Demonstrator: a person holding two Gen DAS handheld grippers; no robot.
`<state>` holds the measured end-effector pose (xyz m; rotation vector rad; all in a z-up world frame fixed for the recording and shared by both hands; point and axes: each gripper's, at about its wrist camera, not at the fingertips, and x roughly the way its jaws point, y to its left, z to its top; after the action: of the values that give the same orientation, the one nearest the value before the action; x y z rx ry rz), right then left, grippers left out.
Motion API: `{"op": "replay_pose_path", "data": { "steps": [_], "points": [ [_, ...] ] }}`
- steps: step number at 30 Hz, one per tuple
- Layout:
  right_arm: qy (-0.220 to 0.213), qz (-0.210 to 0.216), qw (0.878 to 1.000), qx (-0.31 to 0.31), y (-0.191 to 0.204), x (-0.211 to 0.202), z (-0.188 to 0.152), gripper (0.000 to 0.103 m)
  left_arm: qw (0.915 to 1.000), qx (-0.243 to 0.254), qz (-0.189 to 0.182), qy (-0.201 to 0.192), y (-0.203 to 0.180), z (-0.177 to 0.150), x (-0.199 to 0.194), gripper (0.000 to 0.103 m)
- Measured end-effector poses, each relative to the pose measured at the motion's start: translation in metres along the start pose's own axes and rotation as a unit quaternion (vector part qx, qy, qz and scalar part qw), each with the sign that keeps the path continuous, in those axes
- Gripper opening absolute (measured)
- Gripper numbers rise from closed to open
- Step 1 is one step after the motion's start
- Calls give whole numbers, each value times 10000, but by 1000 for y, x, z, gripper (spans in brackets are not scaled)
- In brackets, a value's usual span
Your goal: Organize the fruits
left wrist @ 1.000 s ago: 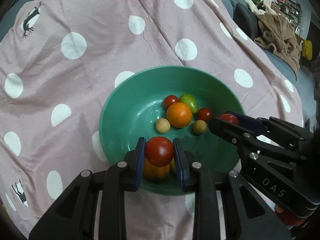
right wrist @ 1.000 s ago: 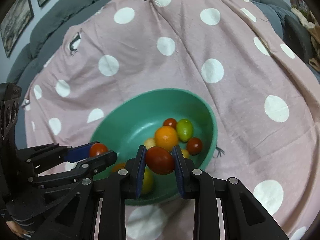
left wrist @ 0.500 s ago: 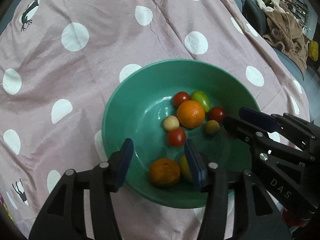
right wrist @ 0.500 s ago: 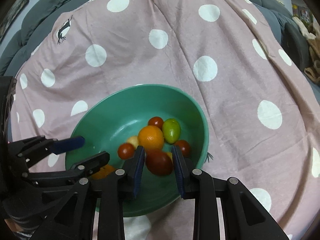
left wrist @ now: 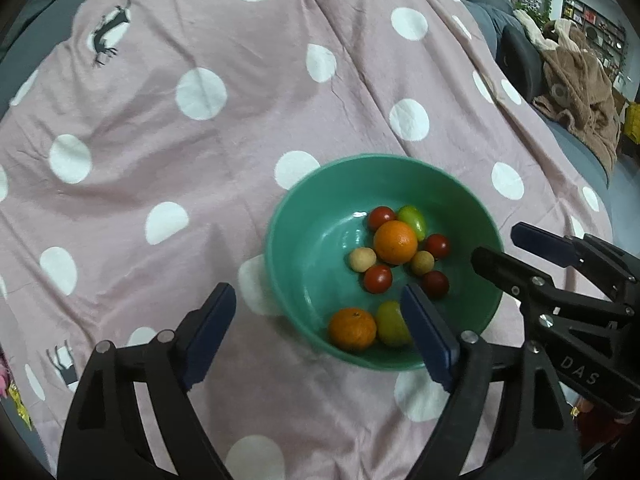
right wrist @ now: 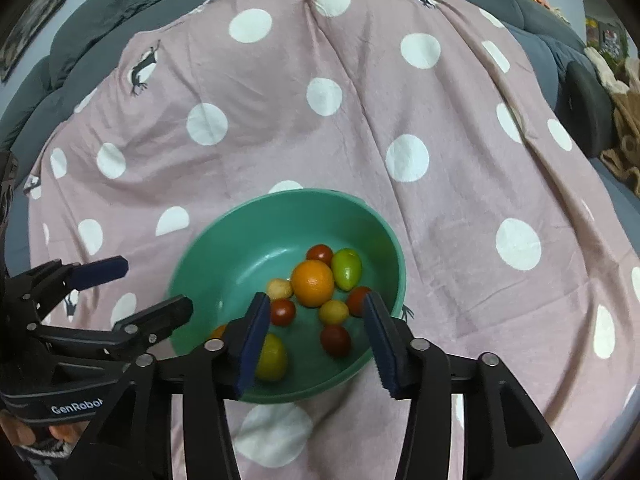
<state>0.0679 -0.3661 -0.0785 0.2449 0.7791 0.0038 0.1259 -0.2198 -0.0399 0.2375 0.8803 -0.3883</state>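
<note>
The left hand-held gripper (left wrist: 316, 332) is hanging with its jaws spread wide and carrying nothing, where a second ago it was clamping a red tomato; the right hand-held gripper (right wrist: 316, 330) is likewise standing open and empty, having let go of its own darker tomato half a second back. Both are sitting just above the near rim of the green bowl (left wrist: 288, 216), one on either side.

Inside the bowl, the released red tomato (left wrist: 377, 279) is now lying just nearer than the big orange (left wrist: 395, 242), and the dark tomato (left wrist: 435, 284) is lying beside it on the side of the right tool. Behind the big orange, another tomato and a green fruit (left wrist: 412, 218) are resting; two small beige fruits are flanking it. A second orange (left wrist: 352, 329) and a yellow-green fruit (left wrist: 391, 324) are sitting against the near wall of the bowl.

Around the bowl, the pink dotted cloth (left wrist: 200, 160) is showing no loose fruit in either view, so the gathering is probably finished or nearly so, though the cloth nearest the tools is hidden behind them.
</note>
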Motion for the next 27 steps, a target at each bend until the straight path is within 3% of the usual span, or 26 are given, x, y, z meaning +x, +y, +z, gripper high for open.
{"op": "replay_pose_path", "data": {
  "steps": [3, 7, 15, 20, 27],
  "points": [
    [35, -54, 9999, -86, 6, -11, 5, 54, 10000, -17, 63, -62, 4, 2, -16, 88],
    [124, -74, 9997, -195, 13, -29, 15, 61, 9996, -29, 227, -188, 11, 7, -43, 101],
    [147, 77, 9981, -597, 36, -76, 41, 61, 9987, -473, -67, -193, 30, 19, -91, 102],
    [268, 212, 9967, -732, 44, -98, 55, 61, 9984, -316, 386, -251, 27, 31, -116, 102],
    [156, 92, 9959, -887, 52, -123, 74, 61, 9978, -322, 407, -401, 26, 45, -142, 102]
  ]
}}
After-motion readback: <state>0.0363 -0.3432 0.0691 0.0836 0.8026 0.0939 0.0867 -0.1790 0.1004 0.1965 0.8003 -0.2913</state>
